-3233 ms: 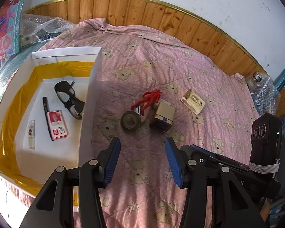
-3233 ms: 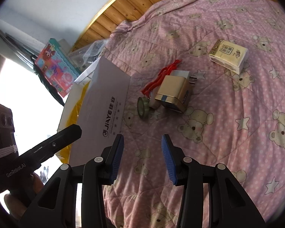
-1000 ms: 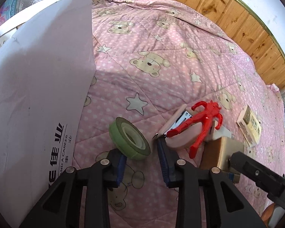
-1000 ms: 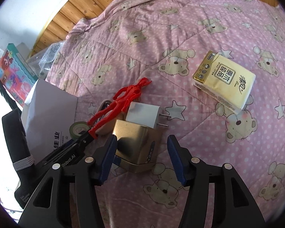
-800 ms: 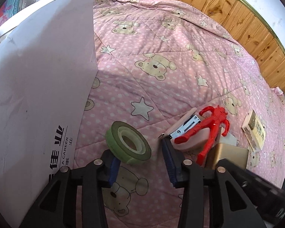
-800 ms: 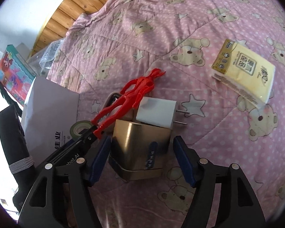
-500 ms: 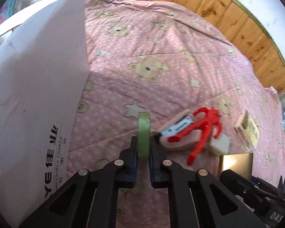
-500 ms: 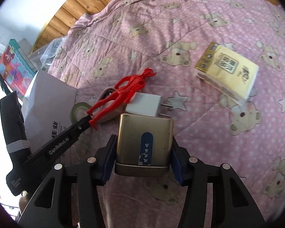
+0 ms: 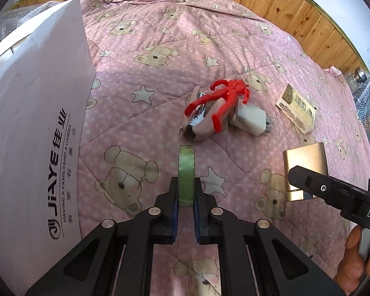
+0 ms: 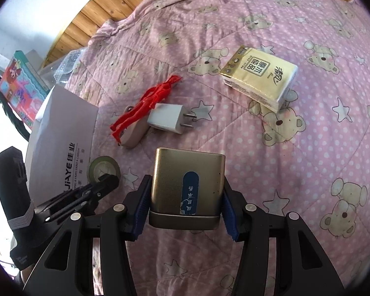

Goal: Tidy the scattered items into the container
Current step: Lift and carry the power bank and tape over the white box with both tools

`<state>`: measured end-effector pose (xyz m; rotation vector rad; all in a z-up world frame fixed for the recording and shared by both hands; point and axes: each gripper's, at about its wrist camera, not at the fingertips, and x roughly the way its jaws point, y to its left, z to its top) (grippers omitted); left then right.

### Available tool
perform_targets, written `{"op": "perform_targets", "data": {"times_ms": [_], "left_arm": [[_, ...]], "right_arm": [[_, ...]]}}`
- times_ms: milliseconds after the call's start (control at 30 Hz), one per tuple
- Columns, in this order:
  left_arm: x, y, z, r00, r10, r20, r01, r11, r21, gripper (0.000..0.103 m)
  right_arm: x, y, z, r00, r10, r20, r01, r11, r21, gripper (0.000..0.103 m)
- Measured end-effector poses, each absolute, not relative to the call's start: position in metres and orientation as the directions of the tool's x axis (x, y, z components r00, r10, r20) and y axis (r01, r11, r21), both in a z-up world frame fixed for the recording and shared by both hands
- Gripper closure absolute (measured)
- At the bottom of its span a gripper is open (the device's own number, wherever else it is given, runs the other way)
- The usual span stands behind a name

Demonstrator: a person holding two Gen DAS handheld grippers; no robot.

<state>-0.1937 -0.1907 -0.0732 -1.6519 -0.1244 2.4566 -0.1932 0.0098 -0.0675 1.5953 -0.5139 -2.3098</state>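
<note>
I have one thing in each gripper, lifted off the bed (image 9: 160, 24). My left gripper (image 9: 185, 208) is pinched narrow on the edge of the green tape roll (image 9: 186, 170), which stands upright between its pads. My right gripper (image 10: 185, 212) is clamped on the two sides of the gold tin (image 10: 187, 180), label facing up. The white box (image 9: 37, 123) stands just to my left, its outer wall facing me, so I cannot see inside it from here. I judge the picking step done and the carry to the box next: both loads must rise over that tall wall before I let go. Still on the quilt are the red figure (image 10: 145, 103) lying across the stapler (image 10: 133, 133), the charger (image 10: 166, 119) touching them, and the tissue pack (image 10: 259, 79) well apart.
</note>
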Motion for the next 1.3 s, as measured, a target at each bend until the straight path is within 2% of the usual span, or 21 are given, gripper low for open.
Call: {"op": "perform_targets", "data": {"times_ms": [1300], "left_arm": [[-0.096, -0.183, 0.024, -0.517, 0.268, -0.813, -0.19, -0.962, -0.196, 0.093]], "right_arm": [[-0.097, -0.019, 0.005, -0.434, -0.446, -0.783, 0.151, -0.892, 0.425, 0.049]]}}
